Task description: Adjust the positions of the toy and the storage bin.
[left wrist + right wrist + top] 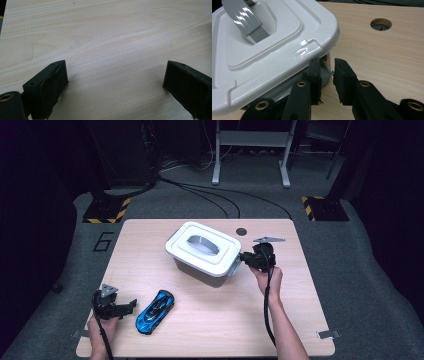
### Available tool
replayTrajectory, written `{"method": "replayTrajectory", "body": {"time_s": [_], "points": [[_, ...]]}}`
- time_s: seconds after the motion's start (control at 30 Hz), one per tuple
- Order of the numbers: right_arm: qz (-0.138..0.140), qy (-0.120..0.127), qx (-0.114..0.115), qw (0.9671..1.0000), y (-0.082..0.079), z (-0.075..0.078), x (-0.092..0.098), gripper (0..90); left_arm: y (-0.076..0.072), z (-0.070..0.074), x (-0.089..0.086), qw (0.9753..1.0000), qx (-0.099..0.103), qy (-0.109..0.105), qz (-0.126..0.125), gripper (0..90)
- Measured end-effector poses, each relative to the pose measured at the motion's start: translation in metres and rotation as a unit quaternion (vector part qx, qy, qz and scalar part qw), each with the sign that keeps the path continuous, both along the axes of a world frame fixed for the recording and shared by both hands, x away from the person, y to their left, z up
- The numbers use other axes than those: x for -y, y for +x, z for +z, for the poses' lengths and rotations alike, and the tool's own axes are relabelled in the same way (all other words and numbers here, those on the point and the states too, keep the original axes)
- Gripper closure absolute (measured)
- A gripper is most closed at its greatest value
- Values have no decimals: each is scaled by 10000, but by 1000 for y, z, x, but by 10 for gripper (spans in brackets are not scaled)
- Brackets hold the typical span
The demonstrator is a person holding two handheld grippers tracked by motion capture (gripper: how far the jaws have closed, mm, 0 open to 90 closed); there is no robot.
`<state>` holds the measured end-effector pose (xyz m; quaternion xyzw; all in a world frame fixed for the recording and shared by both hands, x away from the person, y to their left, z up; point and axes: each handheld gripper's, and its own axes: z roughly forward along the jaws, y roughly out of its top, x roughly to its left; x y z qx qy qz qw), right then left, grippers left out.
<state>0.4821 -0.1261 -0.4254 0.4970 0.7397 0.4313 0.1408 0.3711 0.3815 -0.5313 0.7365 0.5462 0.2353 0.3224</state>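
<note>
A pale wooden table (215,320) carries a white storage box (204,253) with a lid (202,247) seated on top and a grey carrying handle (202,243) lying across the lid's recessed middle; the box stands toward the far centre of the table, turned at an angle to the table edges. At the box's right-hand end a grey latch (235,266) hangs down from under the lid rim. The right gripper (246,258), held in the person's right hand (267,277), points leftward at this latch. In the right gripper view the right gripper's (327,72) jaws stand narrow, set on either side of the grey latch (327,75) just below the lid (274,50) edge; whether the pads actually press on the latch cannot be told. Beyond the box, a round cable hole (381,24) is cut into the table top. The left gripper (131,305) rests at the near left of the table in the left hand (102,325), well apart from the box, with its jaws pointing right toward a blue toy car (155,311) that lies just beside it, nose toward the near edge. In the left gripper view the left gripper's (115,77) jaws stand wide, with bare wood grain between them and nothing held.
</note>
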Motion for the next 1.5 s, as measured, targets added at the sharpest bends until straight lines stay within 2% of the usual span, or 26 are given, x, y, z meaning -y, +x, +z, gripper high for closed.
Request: {"method": "replayTrajectory", "body": {"time_s": [0.1,0.53,0.9,1.17,1.5], "points": [[9,27,4,10000,-4,0,-1,751,0,0,0,10000,7,-5,7,55],[178,-168,150,9996,-26,1,-16,737,0,0,0,10000,22,-3,0,60],[237,-112,167,9995,-37,0,-26,729,0,0,0,10000,20,4,-4,65],[290,-35,240,9993,-35,-3,-37,724,0,0,0,10000,22,4,-8,67],[283,-179,271,9991,-26,-2,-54,725,0,0,0,10000,23,-7,1,68]]}}
